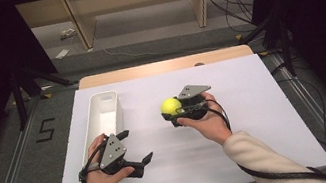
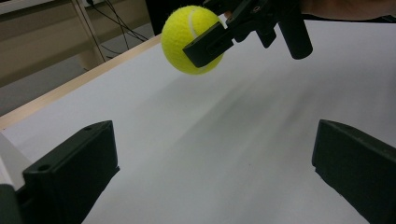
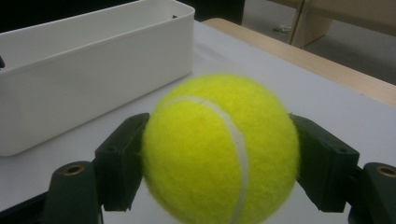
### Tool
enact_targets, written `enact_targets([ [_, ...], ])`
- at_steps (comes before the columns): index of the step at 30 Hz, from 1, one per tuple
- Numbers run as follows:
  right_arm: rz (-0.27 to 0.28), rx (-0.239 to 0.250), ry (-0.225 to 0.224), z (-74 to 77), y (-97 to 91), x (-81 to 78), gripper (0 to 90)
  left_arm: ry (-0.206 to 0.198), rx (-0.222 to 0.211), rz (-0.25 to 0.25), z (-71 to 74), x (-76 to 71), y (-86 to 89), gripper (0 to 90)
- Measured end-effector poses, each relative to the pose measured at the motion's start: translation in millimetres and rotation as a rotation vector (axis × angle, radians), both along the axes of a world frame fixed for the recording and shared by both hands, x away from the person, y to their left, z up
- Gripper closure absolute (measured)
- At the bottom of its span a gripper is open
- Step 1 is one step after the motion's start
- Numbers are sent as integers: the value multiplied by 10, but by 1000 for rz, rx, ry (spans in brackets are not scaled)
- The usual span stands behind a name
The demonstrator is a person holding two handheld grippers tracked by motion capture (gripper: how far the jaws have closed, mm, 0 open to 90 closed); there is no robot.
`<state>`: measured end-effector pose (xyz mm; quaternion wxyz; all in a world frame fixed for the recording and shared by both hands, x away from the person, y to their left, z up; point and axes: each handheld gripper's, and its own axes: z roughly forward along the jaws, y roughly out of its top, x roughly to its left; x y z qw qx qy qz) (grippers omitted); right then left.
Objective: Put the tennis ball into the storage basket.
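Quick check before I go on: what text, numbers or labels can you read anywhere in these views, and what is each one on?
"5": a dark digit marked on the grey floor left of the table, in the high view.
Tennis ball: no brand print legible, only its white seam shows.
White bin: no readable label.
Right gripper and left gripper: no readable markings.

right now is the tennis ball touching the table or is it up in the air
Apart. The left gripper view shows the tennis ball clamped in the right gripper, hanging clear above the white table with open space beneath it.
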<state>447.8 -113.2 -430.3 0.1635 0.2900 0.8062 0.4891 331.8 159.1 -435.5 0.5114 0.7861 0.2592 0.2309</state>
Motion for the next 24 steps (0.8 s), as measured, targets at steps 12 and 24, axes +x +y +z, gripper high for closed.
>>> enact_targets([
  [12,5,4,-3,11,35,0,265,1,-1,-1,0,-1,-2,0],
  [24,11,3,-3,11,71,8,265,2,-1,-2,-1,0,-3,0],
])
